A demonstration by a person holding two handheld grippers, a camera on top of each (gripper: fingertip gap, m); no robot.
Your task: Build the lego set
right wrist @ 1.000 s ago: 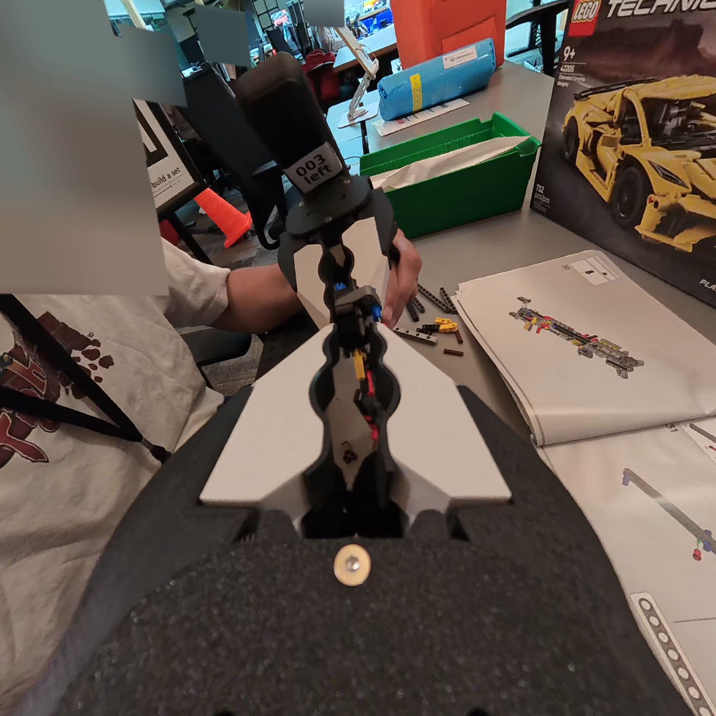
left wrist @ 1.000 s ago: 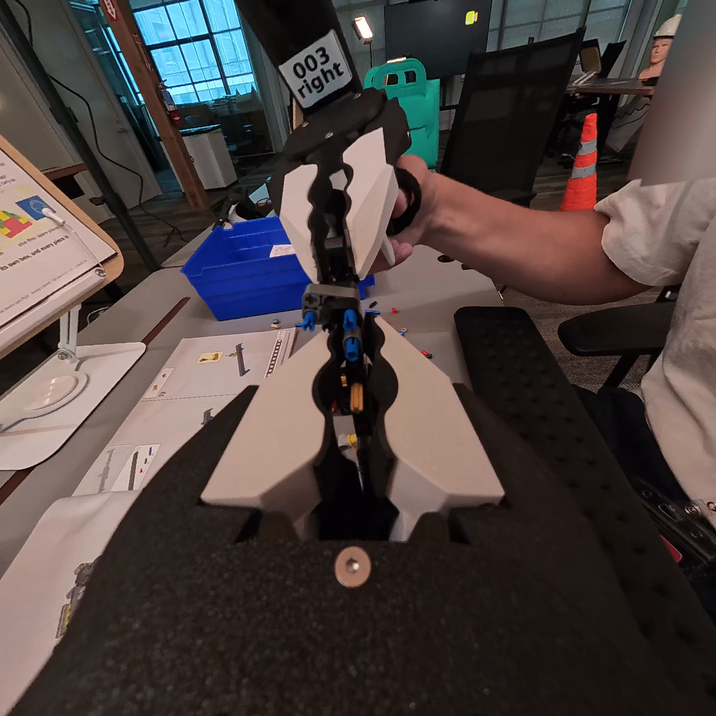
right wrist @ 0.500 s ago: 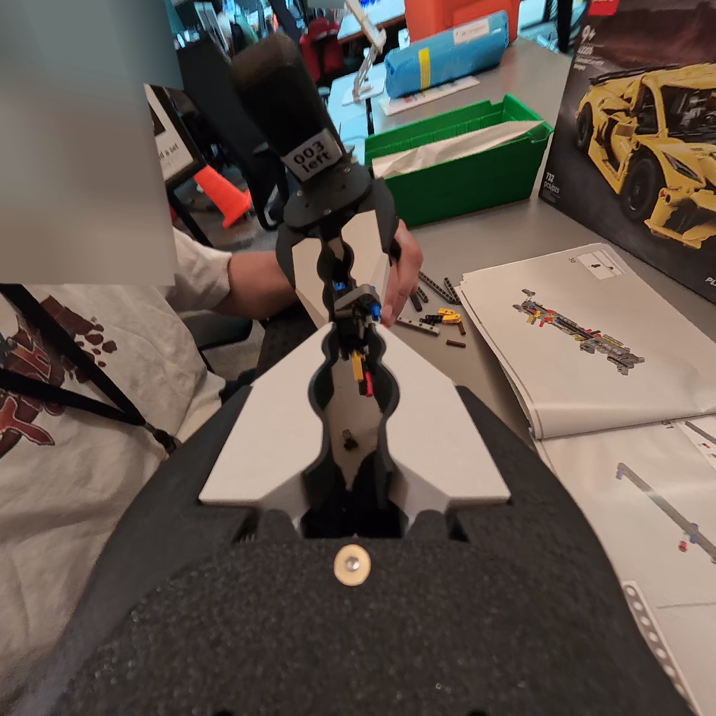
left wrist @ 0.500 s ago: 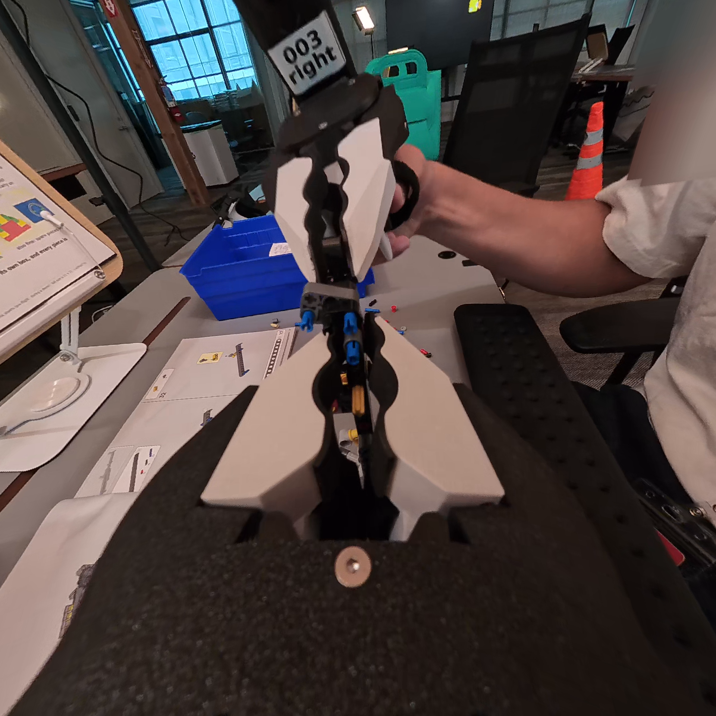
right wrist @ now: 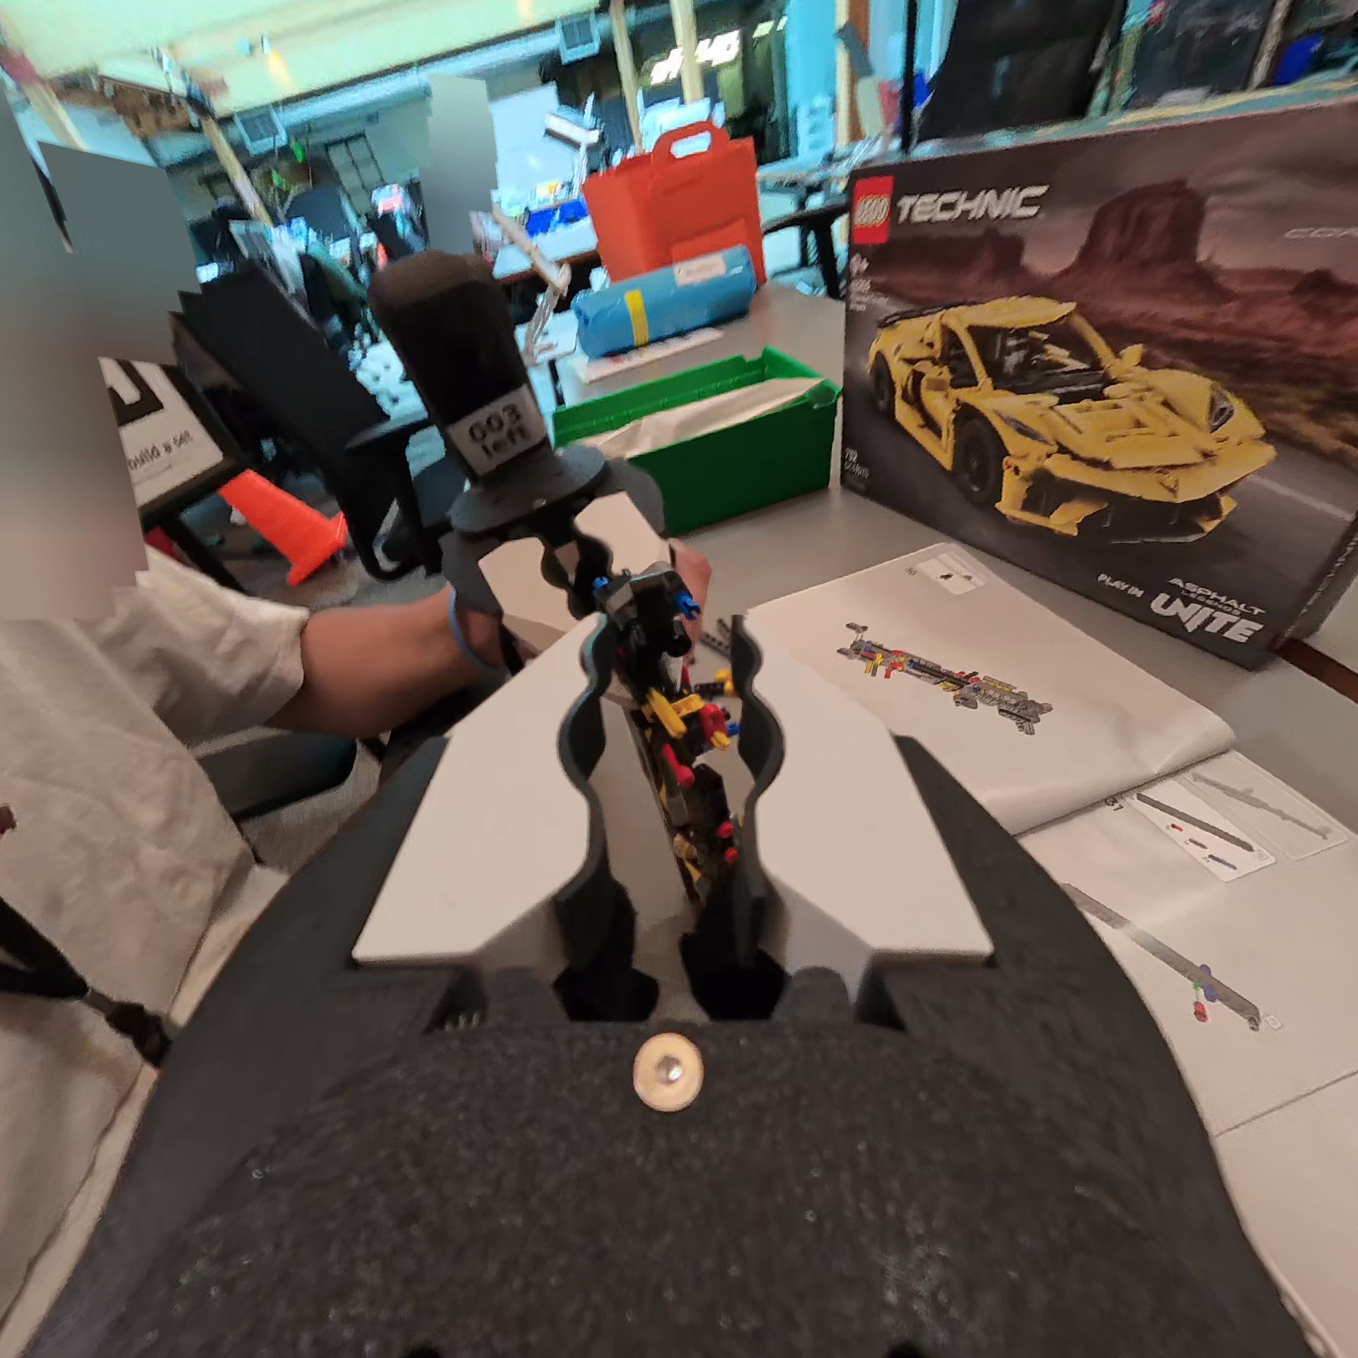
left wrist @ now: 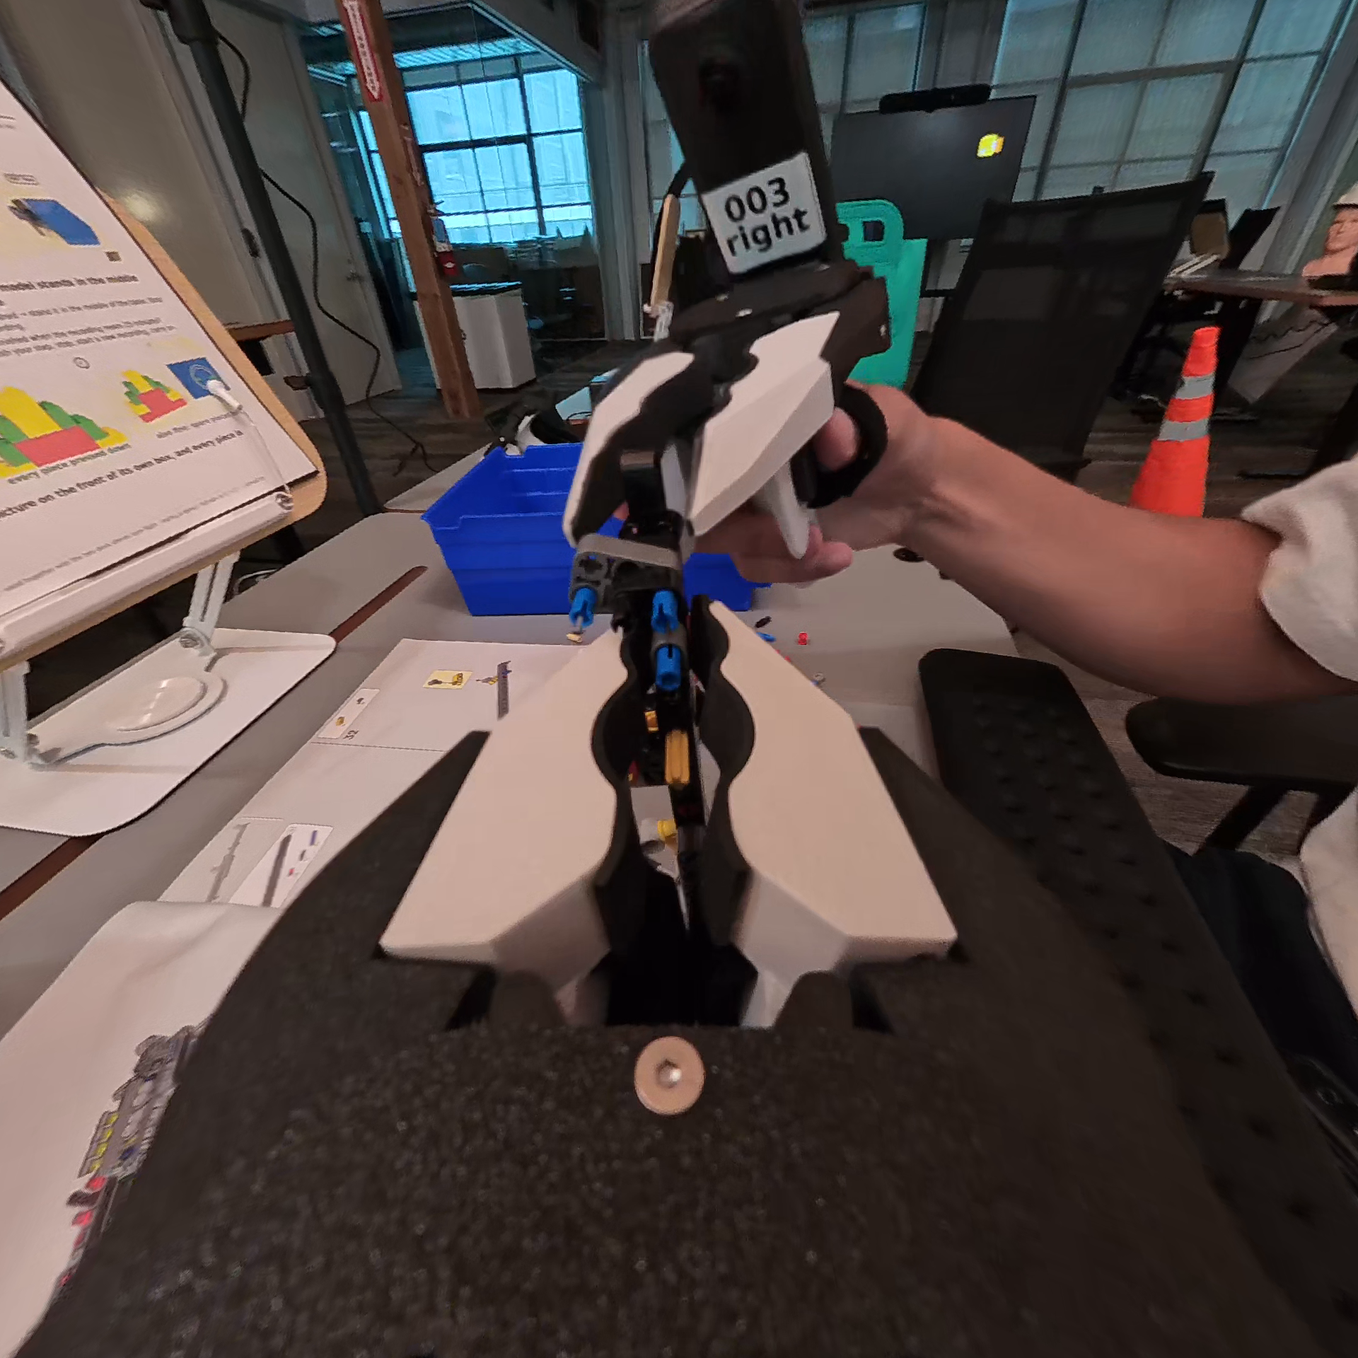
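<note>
Assembly (left wrist: 672, 742) held in mid-air above the table (left wrist: 882, 639), a long thin Technic build running lengthwise from one gripper to the other. Left gripper (left wrist: 661, 624) nearly closed, squeezed tight on the black beam along its length. Right gripper (right wrist: 665, 632) parted wider, with the assembly slanted inside the gap and leaning toward one finger; probably not clamped, though blur at that end makes this hard to settle. Grey end piece (left wrist: 624, 562) with blue pins (left wrist: 665, 647) sitting between the two sets of tips.

Light and stiff along the beam, but likely weak at the joints: friction-fit pins, small yellow and red parts sticking out sideways, easily knocked or popped loose. Smooth plastic, prone to swivelling in a narrow pinch. Best taken on the flat faces of the main beam, clear of the protruding pins, and squeezed across the beam's width, never on the add-on bits. Booklet (right wrist: 955, 647) open on the table beyond.
</note>
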